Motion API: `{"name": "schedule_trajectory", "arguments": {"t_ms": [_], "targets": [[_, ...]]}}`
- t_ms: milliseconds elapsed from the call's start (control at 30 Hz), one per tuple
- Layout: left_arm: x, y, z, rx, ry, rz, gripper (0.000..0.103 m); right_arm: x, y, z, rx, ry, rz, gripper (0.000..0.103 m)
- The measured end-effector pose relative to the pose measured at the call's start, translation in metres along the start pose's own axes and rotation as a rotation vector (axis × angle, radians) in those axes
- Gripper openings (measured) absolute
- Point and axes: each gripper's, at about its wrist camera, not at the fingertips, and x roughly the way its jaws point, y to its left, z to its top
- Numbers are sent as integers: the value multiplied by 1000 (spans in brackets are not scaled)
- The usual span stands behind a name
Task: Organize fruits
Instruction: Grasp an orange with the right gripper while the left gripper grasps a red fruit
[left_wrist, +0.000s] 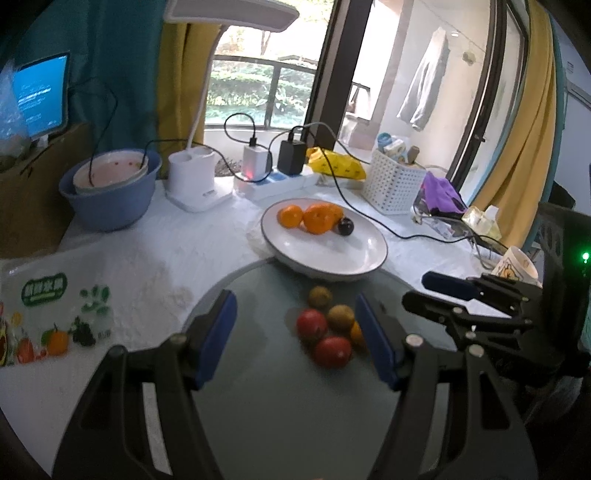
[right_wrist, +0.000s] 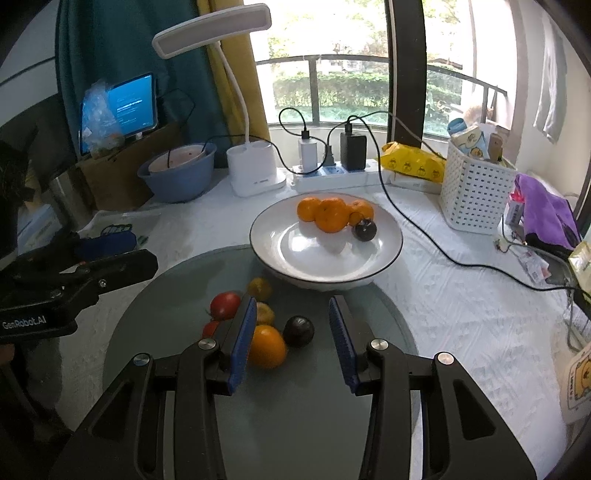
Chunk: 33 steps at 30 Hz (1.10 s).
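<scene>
Beside the plate (right_wrist: 388, 254) rim, loose fruit (right_wrist: 266, 345) crowds the right gripper (right_wrist: 291, 343).

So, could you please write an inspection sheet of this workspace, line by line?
Surface: white tablecloth with a round grey glass mat.
Job's things: white plate holds three oranges and one dark fruit; loose fruits lie on the mat.
Clutter: blue basin, white basket, yellow packet, purple cloth.
Grippers: left gripper and right gripper, jaws open, holding nothing.
Cables: black cable crosses the cloth from the power strip.
Surroundings: desk lamp, window, curtains.
</scene>
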Motion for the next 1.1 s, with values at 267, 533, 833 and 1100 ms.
{"name": "schedule_trajectory", "arguments": {"t_ms": [267, 533, 833, 1100], "targets": [[2, 10, -26, -47, 36, -4, 68, 16, 15, -21, -15, 72, 14, 43], [9, 22, -38, -72, 63, 3, 68, 30, 17, -33, -3, 115, 4, 43], [18, 23, -40, -83, 88, 12, 68, 46, 15, -30, 13, 136, 26, 43], [32, -4, -42, -45, 135, -24, 68, 42, 13, -29, 15, 128, 75, 35]]}}
